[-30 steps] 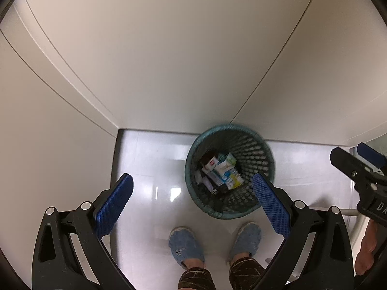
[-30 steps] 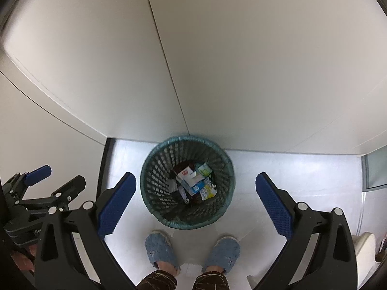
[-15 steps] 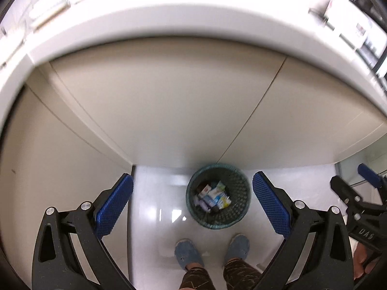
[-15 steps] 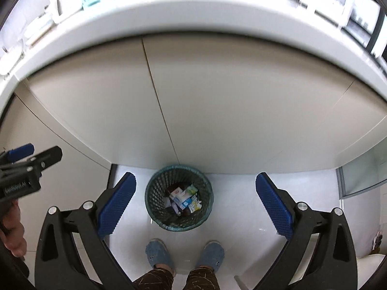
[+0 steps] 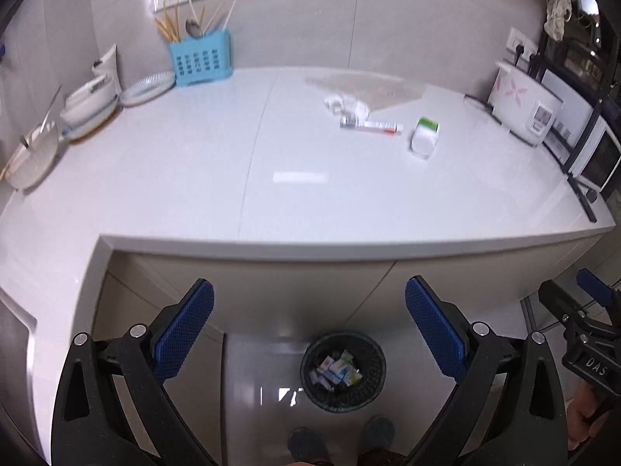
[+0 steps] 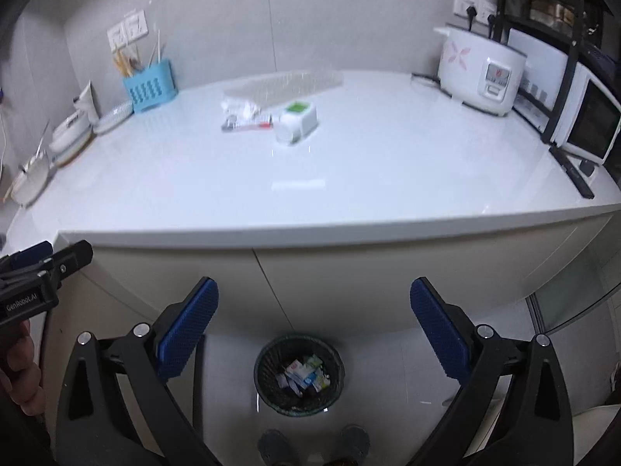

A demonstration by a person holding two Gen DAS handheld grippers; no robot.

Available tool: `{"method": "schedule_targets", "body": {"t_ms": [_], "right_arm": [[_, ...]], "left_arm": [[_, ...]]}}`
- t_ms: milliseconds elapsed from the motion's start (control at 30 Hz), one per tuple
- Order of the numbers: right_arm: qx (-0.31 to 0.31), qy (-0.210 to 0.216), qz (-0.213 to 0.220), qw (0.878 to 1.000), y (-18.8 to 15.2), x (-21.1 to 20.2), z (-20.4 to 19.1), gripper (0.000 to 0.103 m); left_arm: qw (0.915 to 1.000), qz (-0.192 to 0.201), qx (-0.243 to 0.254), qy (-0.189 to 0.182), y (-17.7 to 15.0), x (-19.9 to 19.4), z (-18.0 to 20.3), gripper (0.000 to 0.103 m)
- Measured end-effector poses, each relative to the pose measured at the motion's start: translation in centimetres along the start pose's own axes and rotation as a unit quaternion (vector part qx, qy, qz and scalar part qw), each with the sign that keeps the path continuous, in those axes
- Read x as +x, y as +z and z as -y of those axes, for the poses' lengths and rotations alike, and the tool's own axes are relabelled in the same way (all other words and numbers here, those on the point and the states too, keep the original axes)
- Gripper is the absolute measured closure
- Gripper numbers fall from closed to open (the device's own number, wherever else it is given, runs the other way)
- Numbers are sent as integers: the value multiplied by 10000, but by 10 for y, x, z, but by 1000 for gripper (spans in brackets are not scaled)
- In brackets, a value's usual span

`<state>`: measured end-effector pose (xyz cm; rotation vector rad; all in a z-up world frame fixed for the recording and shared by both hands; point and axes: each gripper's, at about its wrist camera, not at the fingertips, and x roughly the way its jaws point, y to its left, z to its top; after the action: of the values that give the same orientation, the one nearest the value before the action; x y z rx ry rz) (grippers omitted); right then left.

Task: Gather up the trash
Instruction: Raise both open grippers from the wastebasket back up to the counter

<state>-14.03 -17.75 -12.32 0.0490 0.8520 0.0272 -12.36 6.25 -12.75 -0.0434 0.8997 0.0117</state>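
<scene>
A dark green mesh wastebasket stands upright on the floor below the counter, holding small cartons. On the white countertop lie a crumpled white wrapper, a red-and-white tube just beside it, and a white box with a green top.

White lettering reading "DAS" is showing on the black body of the right gripper, at four o'clock in the left wrist view. "GenRobot.AI" is showing on the left gripper, at nine o'clock in the right wrist view. Other print is reading too blurred.
</scene>
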Motion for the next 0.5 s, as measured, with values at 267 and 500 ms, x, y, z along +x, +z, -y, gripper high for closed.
{"method": "schedule_targets", "body": {"t_ms": [267,500], "right_arm": [[17,-190,253,9995,55,-28,-7,8],[119,-238,-19,9996,107,-10,-5,8]], "left_arm": [[9994,317,37,-114,54,-35,-1,6],[9995,293,-19,-112,89,-29,1,6]]}}
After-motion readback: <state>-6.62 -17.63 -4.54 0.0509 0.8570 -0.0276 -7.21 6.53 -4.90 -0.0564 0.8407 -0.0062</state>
